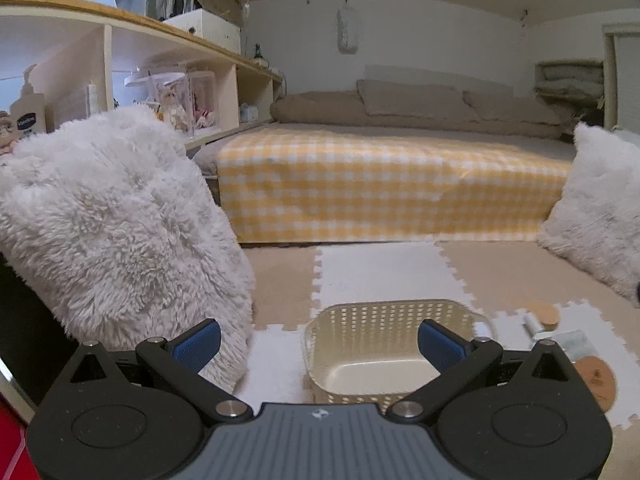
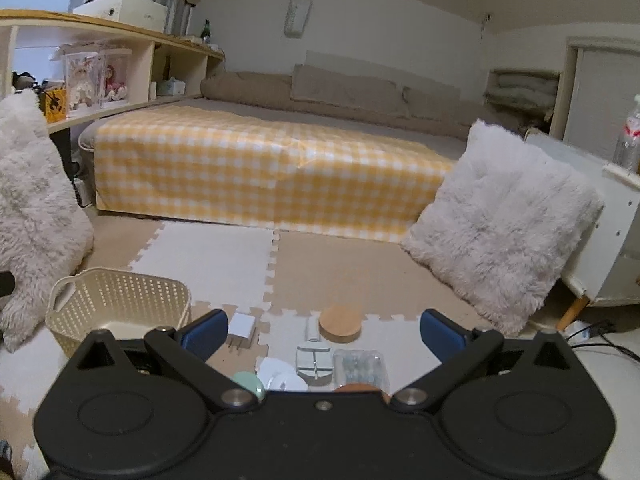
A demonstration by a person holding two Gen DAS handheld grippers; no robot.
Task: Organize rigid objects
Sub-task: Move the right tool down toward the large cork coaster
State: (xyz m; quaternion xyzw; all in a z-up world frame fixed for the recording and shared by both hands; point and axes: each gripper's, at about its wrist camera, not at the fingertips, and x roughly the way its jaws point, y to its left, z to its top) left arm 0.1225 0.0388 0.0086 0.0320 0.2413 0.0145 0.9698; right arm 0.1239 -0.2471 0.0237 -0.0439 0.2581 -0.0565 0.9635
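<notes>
Two tools are hovering low over the foam floor mat, each with its blue-padded jaws standing wide apart and gripping nothing. The left tool is pointing at a cream perforated basket, which is sitting on the mat straight ahead of it, between its fingers in the view, with nothing showing inside. A fluffy white cushion is leaning just left of that tool, and the yellow checked bed is lying well beyond it.

The right tool is hanging over a loose group of small rigid things. Just ahead of its left finger a white plug adapter is lying on the mat, its prongs facing the tool. Ahead and between the fingers, a round wooden lid is resting beside a small white piece. Nearer the tool, a clear plastic case is sitting beside a pale green-and-white block, with a white ring-shaped thing and a mint-green round object partly hidden by the tool's body. The basket is standing off to this tool's left, apart from the group. A second fluffy cushion is leaning ahead to the right, against a white cabinet.
</notes>
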